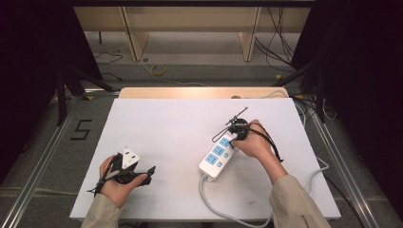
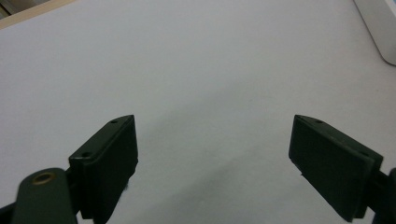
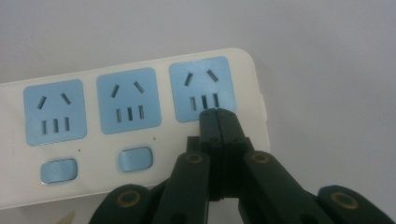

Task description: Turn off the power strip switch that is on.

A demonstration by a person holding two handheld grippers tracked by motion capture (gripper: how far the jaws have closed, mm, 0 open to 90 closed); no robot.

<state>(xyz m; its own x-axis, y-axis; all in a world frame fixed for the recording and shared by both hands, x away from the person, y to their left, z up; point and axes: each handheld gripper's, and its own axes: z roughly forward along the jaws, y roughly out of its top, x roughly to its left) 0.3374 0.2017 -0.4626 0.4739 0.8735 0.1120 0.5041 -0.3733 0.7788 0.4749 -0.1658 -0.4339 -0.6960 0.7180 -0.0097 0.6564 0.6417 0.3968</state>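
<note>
A white power strip (image 1: 217, 157) with three blue sockets is seen lying at about four o'clock from the middle of the white table (image 1: 180, 128), its grey cable (image 1: 223, 211) trailing toward six o'clock. The right gripper (image 3: 218, 113) is held with its jaws pressed together, their tips set on the end socket (image 3: 201, 88) of the strip. The left gripper (image 2: 212, 154) is held low over bare table near eight o'clock, its jaws wide apart with nothing between them.

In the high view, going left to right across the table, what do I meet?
Left claw → power strip → right claw, shut and down at the strip's far end.
</note>
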